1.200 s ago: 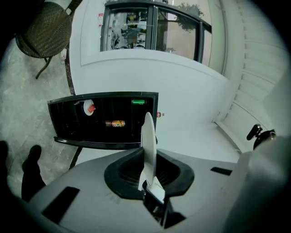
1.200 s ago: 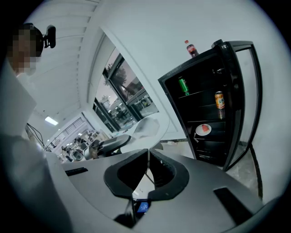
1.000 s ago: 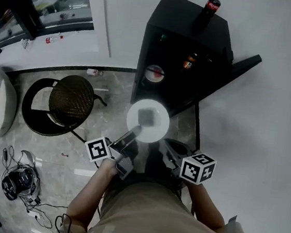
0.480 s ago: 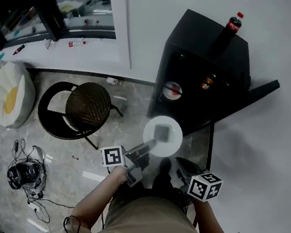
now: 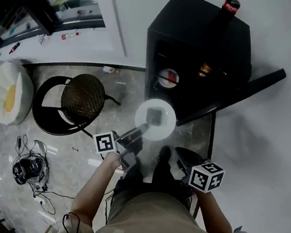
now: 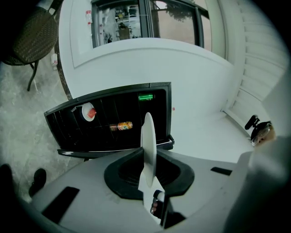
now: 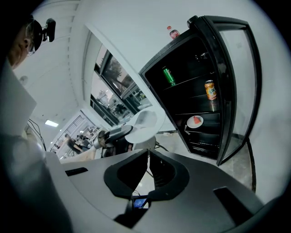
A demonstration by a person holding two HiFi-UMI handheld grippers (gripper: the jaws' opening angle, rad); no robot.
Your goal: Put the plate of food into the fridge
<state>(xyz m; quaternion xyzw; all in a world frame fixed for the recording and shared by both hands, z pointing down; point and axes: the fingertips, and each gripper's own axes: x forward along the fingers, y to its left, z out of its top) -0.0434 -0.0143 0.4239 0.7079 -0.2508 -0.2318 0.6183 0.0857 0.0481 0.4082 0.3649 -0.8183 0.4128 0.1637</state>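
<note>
In the head view a white plate point(image 5: 155, 119) carrying a grey piece of food point(image 5: 155, 116) hangs over the floor just in front of the open black fridge point(image 5: 196, 35). My left gripper point(image 5: 143, 129) is shut on the plate's near rim. In the left gripper view the plate point(image 6: 148, 136) stands edge-on, pinched between the jaws of the left gripper point(image 6: 148, 154). My right gripper point(image 5: 178, 155) hovers right of the plate, apart from it. In its own view the right gripper point(image 7: 148, 152) is shut with nothing in it. The fridge door point(image 5: 242, 90) swings out to the right.
Inside the fridge sit a small plate with red food point(image 5: 168, 78), an orange can point(image 7: 210, 89) and a green can point(image 7: 168, 76). A cola bottle point(image 5: 230, 5) stands on top. A wicker chair point(image 5: 77, 100), a white-and-yellow cushion point(image 5: 9, 98) and cables point(image 5: 27, 168) lie at left.
Both grippers and the plate have moved a little nearer the open fridge. The left grip on the plate has not changed, and the right gripper stays shut.
</note>
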